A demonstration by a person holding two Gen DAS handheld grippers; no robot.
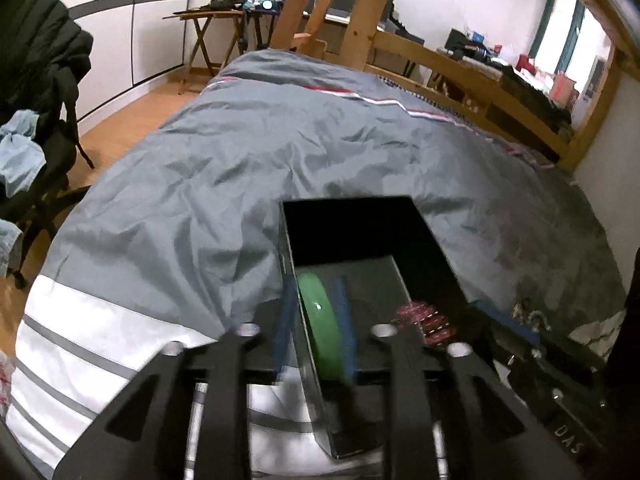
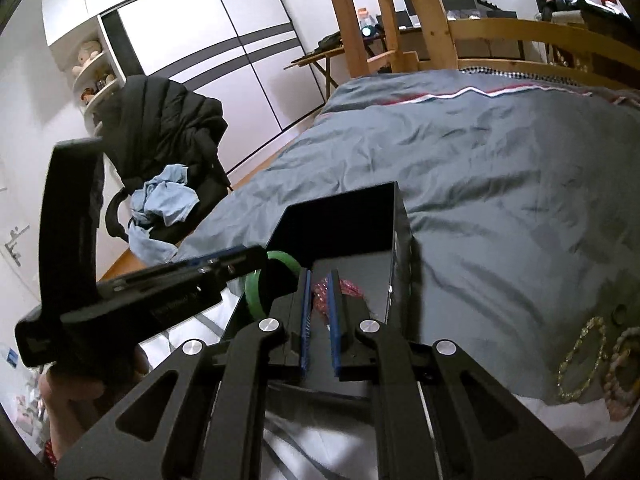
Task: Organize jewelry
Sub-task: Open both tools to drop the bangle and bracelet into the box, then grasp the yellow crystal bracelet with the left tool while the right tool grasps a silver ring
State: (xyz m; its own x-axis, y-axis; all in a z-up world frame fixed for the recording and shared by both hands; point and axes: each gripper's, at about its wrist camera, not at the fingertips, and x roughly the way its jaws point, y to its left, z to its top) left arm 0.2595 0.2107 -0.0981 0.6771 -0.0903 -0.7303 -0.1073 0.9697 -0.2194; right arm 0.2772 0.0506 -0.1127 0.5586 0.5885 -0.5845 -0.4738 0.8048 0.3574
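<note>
Your left tool (image 1: 316,320) stands at the near left wall of a glossy black rectangular box (image 1: 352,208) that rests open-topped on the bed (image 1: 248,140); its two blue-padded fingers (image 1: 344,312) are clamped together on a smooth, rounded green bangle (image 1: 320,324) and the thin box wall beside it, one finger outside the wall and one inside. The bangle stands on edge, opaque and jade-coloured, against the wall inside the box. Your right tool (image 2: 318,320) reaches into the same box from the near side, its ribbed blue pads (image 2: 334,320) a narrow gap apart and gripping nothing; just beyond the tips lies a red beaded bracelet (image 2: 320,292), faceted and glittering, on the box's shiny floor. The bed is covered by a creased grey quilt with a white band and thin grey stripes near you, and a red-and-white stripe farther off. On the quilt to your right, well apart from the box, lie a strand of pale yellow translucent beads (image 2: 580,364) and, just beside it, a strand of round pinkish beads (image 2: 620,376). In the left wrist view the letters "DAS" (image 1: 568,438) can be read on the black body of the right tool.
</note>
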